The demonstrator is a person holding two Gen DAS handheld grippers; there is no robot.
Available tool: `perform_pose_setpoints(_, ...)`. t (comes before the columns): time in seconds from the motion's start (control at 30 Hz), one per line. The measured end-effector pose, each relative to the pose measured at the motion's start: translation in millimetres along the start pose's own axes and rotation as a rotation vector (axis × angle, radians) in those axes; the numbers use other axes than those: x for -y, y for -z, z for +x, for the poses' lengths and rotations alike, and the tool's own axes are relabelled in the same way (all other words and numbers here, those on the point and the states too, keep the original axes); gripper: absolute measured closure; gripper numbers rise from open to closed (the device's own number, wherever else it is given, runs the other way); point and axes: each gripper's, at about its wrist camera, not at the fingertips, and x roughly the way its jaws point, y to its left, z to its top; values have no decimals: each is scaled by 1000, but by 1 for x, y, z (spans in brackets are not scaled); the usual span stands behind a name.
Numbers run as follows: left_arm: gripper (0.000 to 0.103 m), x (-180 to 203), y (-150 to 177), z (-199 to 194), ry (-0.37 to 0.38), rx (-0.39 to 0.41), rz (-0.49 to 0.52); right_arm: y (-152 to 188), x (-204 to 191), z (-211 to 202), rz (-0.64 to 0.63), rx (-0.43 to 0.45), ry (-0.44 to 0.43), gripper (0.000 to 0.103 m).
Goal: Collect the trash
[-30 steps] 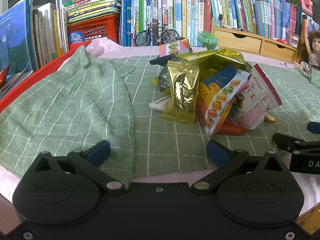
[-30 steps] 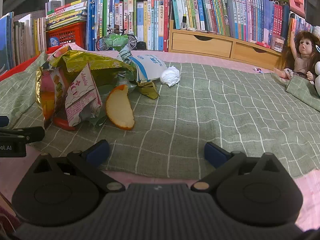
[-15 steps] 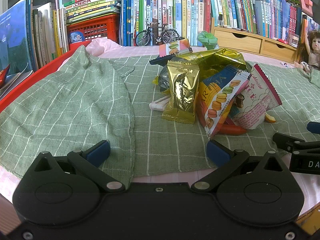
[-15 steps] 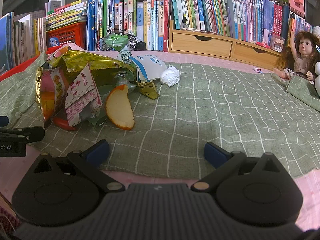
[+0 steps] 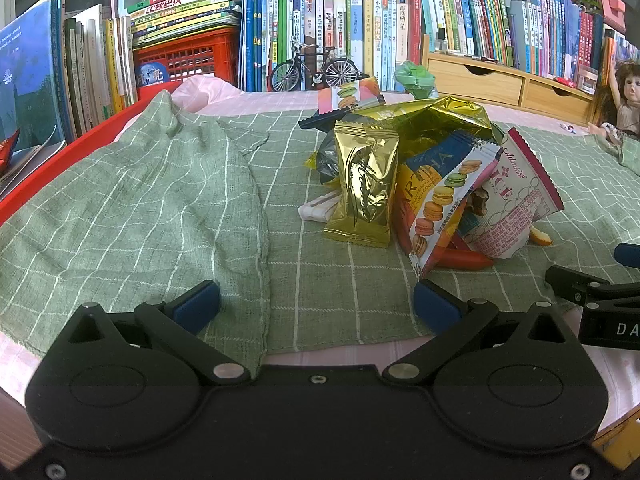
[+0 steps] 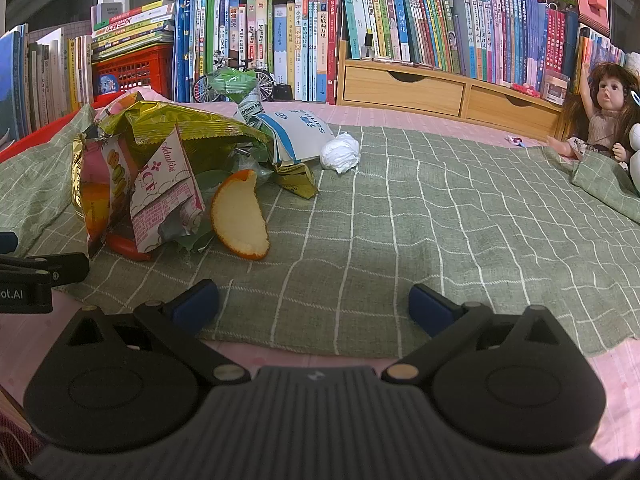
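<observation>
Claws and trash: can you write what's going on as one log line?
left claw: open, empty | right claw: open, empty | wrappers: piled on cloth | peel: beside pile | nothing picked up

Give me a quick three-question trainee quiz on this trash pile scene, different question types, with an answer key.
1. True or false: the orange peel lies on the green cloth, at the pile's right edge in the right wrist view.
2. Multiple choice: the white paper wad lies (A) inside the gold bag, (B) on the cloth right of the pile, (C) in the right gripper.
3. Fill in: the left gripper is ____ and empty.

Key: 1 true; 2 B; 3 open.
</observation>
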Motion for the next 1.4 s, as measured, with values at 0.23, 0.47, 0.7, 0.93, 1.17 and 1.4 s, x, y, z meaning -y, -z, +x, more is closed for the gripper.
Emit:
perform_pose_setpoints(0.23, 0, 0, 0, 0, 0, 0, 0, 0, 0, -1, 0, 1, 0, 0)
perform_pose_setpoints(0.47, 0, 0, 0, 0, 0, -1, 0, 1, 1, -2, 4, 3, 3, 0)
perform_pose_setpoints(0.7, 0, -1, 1, 0, 1, 6, -5, -1, 1, -4, 7, 7, 6, 0)
perform_pose_setpoints(0.93, 0, -1, 1, 3, -4, 8, -8, -1, 1, -3, 10, 10, 8, 0)
perform_pose_setpoints(1.17, 0, -2, -1, 3, -3, 18, -10, -4, 4, -3, 3, -6, -13, 0)
perform_pose_setpoints(1.4, 0, -10, -14, -20, 110, 87, -59, -13, 8, -16, 8, 36, -109, 5)
